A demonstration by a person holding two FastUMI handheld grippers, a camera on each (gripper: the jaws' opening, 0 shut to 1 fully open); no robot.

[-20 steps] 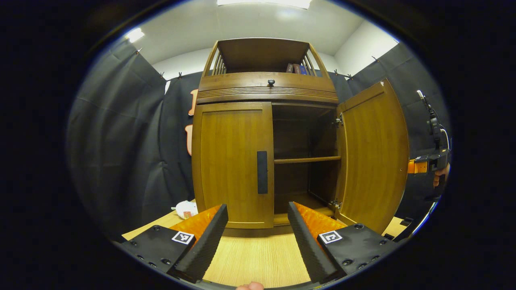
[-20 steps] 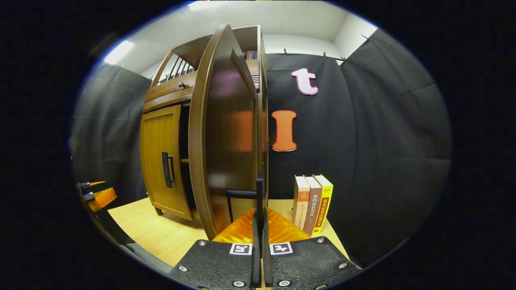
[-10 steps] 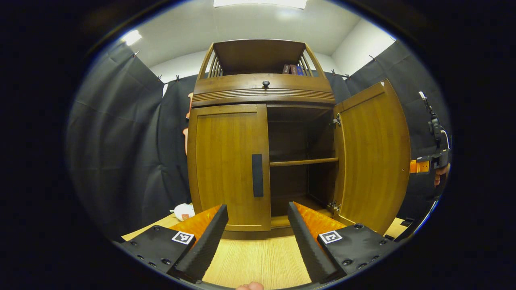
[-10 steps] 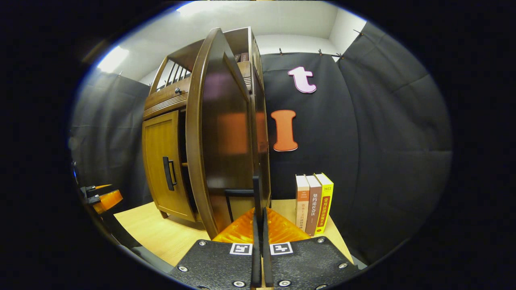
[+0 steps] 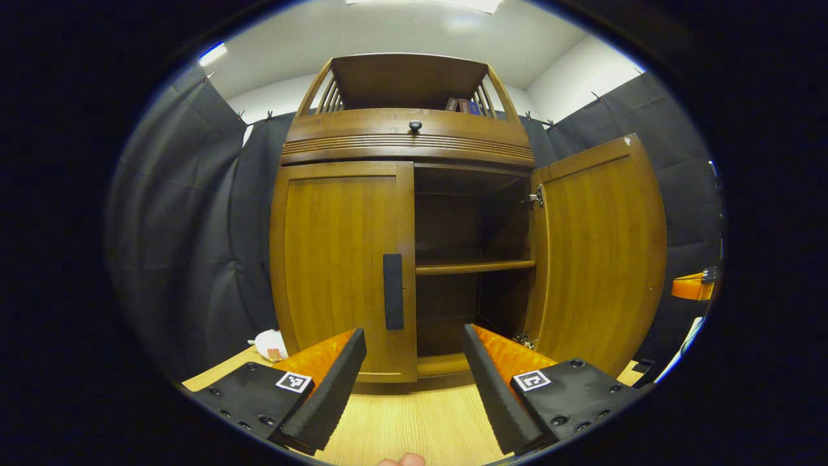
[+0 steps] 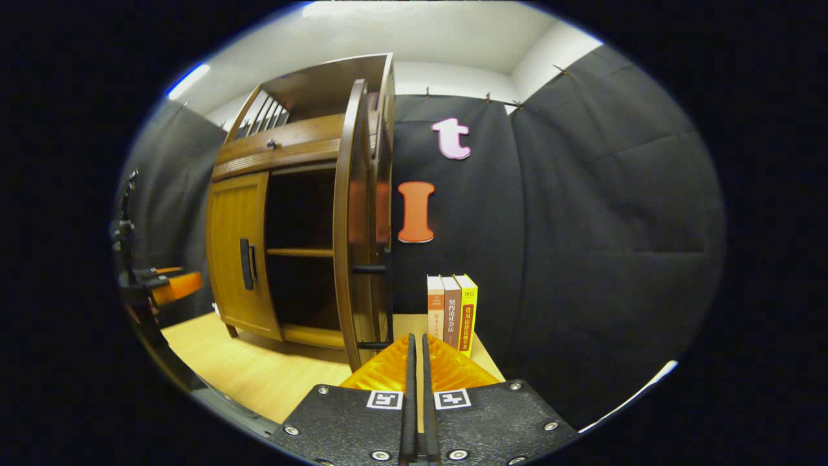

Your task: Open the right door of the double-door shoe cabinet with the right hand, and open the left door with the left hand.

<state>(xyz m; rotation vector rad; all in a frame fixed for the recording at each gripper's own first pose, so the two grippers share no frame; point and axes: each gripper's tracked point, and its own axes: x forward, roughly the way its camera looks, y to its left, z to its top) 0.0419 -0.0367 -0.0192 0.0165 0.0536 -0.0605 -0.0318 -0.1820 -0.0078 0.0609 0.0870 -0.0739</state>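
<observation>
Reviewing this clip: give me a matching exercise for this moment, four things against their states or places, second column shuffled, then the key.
Things:
1. right door
2. left door
3. left gripper
4. three books

States or places:
A. shut flush, bar handle untouched
B. upright on the table beside the cabinet
C. swung wide open
D. jaws spread, low in front of the cabinet

Pairs: 1-C, 2-A, 3-D, 4-B
</observation>
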